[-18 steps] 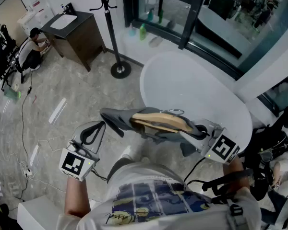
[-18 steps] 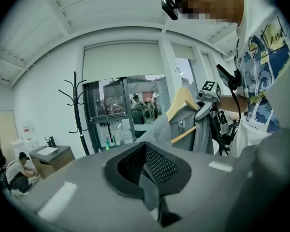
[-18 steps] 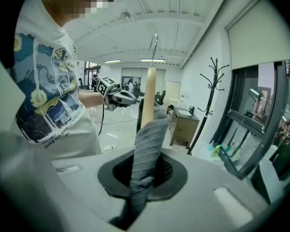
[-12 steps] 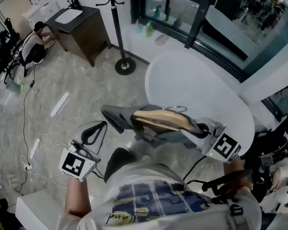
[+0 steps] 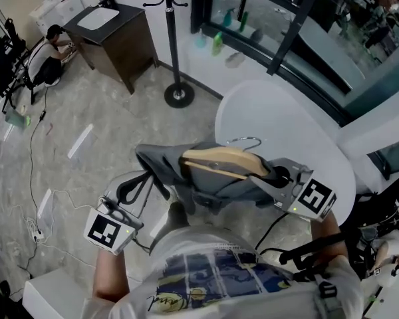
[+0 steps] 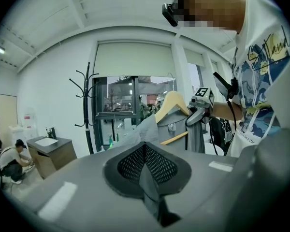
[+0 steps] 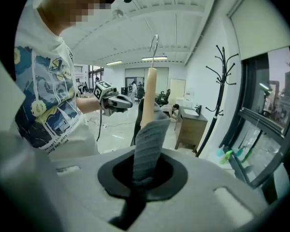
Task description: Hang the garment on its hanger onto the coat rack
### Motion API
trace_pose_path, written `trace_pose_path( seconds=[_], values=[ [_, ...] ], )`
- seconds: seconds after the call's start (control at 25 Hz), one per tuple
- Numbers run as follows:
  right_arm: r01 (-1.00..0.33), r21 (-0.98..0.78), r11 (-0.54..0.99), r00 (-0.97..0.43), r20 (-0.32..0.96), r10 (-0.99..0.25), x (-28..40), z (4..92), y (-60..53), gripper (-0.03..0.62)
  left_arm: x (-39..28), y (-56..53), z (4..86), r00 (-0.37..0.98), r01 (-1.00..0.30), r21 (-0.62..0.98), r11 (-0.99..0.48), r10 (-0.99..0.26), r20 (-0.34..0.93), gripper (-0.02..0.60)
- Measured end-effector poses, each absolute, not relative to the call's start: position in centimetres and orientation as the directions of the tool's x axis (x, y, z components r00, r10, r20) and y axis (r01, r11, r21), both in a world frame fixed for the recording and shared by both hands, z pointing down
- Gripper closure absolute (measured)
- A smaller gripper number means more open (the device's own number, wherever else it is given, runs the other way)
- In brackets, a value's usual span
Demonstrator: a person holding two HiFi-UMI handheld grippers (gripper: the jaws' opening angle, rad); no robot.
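The right tongs (image 5: 279, 178) are clamped on the grey garment (image 5: 213, 186), holding it and its wooden hanger (image 5: 219, 159) aloft beside the white surface (image 5: 272, 115), presumably to keep the hook free for the far coat rack (image 5: 173, 38), while the left tongs (image 5: 138, 180), pressed together and empty, hover near left.

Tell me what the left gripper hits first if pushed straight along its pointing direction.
Probably the grey fabric garment on the light wooden hanger: its near end sits dead ahead of the left gripper, though depth is unclear.
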State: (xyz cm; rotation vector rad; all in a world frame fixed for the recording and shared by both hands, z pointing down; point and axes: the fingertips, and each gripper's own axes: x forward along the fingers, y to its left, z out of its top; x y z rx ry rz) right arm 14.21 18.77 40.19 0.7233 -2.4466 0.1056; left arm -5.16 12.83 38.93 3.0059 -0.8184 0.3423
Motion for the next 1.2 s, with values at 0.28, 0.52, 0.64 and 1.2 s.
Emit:
trace_pose_path(
  seconds=[0.28,0.52,0.64,1.2],
  values=[
    [-0.501,0.137,0.855,-0.684,0.542,-0.488,10.1,37.4,7.3,0.586,-8.5,4.5,37.5,0.872,-0.453,-0.066,-0.889,-0.457,0.175,0.580],
    [-0.514,0.168,0.841,-0.699,0.486,-0.524,8.6,34.8,-3.5,0.586,-10.7,-0.9,37.5,0.896,-0.423,0.009,-0.906,-0.417,0.152,0.580],
    [-0.505,0.173,0.846,-0.708,0.477,-0.520,8.5,33.7,-9.1,0.586,-11.2,-3.2,37.8,0.894,-0.434,0.025,-0.900,-0.427,0.135,0.580],
    [-0.418,0.227,0.880,-0.727,0.497,-0.474,10.4,27.2,-35.9,0.586,-9.6,-16.5,36.9,0.811,-0.580,0.042,-0.813,-0.572,0.119,0.580]
  ],
)
